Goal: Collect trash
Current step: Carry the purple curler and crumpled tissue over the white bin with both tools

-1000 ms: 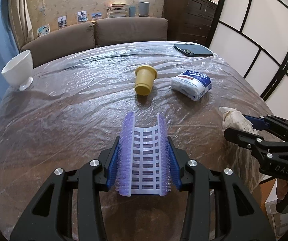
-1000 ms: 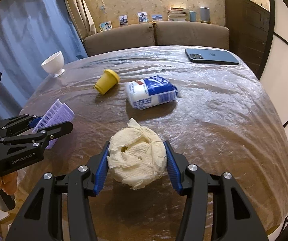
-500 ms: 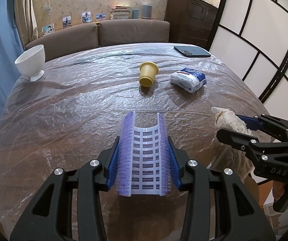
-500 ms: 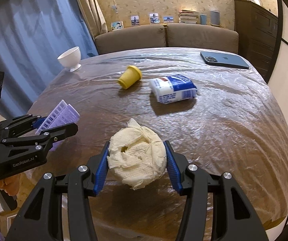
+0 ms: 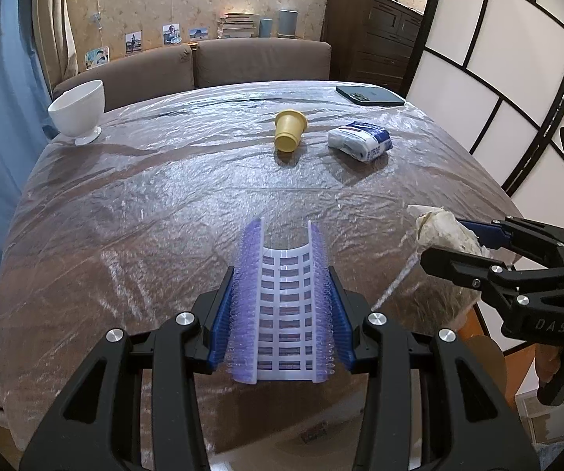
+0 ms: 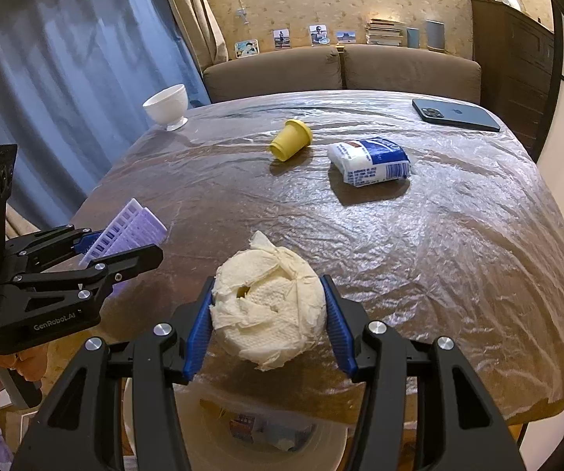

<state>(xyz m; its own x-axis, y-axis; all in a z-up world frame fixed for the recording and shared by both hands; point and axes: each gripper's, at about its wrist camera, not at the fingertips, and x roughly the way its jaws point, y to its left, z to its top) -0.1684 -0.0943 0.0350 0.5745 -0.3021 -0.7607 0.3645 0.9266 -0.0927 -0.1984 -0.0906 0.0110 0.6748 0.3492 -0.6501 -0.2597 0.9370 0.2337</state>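
Two hand-held grippers are in view, both loaded. Left gripper [image 5: 280,306] has its blue pads closed against the sides of a purple bristled plastic piece [image 5: 280,306], a curved white grid with violet bristle rows, held clear of the plastic-covered table [image 5: 164,204] near its front edge. Right gripper [image 6: 268,322] is clamped on a crumpled paper wad [image 6: 268,314], cream-coloured, gripped on both flanks and held over the table's near edge; below it a round white container [image 6: 333,443] shows, its contents unclear. In the left wrist view the right gripper [image 5: 474,243] appears at the right side, wad [image 5: 442,227] between its fingers. Remaining on the table: a yellow cup [image 6: 290,139] lying on its side, just beside it a blue-and-white tissue pack [image 6: 372,161], a dark phone [image 6: 454,114] at the far right corner, and a white footed bowl [image 6: 166,106] upright at the far left corner. A brown sofa [image 6: 340,68] stands behind the table.
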